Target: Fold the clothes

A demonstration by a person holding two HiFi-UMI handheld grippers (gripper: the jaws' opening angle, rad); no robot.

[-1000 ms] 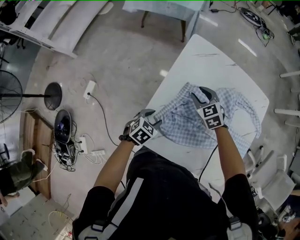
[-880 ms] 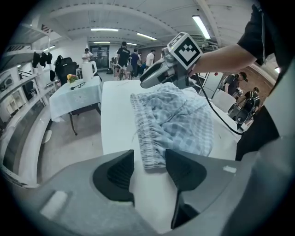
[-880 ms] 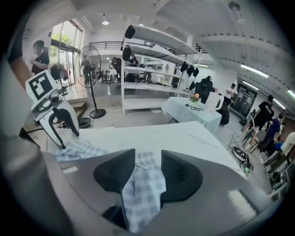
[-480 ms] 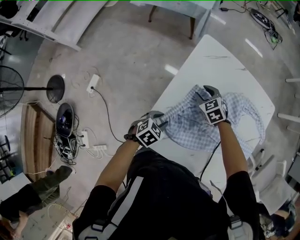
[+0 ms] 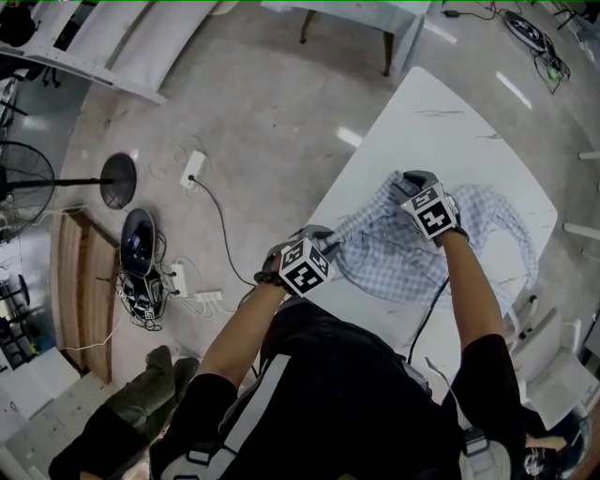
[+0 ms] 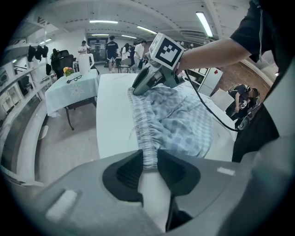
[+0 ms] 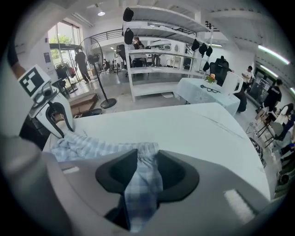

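Note:
A blue-and-white checked garment (image 5: 394,253) with an elastic waistband lies crumpled on the white table (image 5: 441,112). My left gripper (image 5: 328,244) is at the table's near-left edge. Its jaws have just been closing and now pinch the gathered waistband (image 6: 148,152). My right gripper (image 5: 405,185) is farther along the same waistband. Its jaws have also just been closing, and a fold of checked cloth (image 7: 143,170) runs between them. The left gripper view shows the right gripper (image 6: 137,90) nose-down on the cloth (image 6: 179,120). The right gripper view shows the left gripper (image 7: 62,124) at the garment's far end.
The table's left edge drops to the floor, where a fan base (image 5: 117,178), a power strip (image 5: 192,169) with cables and a dark device (image 5: 139,244) lie. Another table (image 5: 347,19) stands beyond. Chairs (image 5: 553,366) crowd the right side. A person's legs (image 5: 141,398) are at the lower left.
The right gripper has sunk a little toward the table with the waistband. The left gripper has stayed at the table's edge. A person on the floor at lower left has moved closer.

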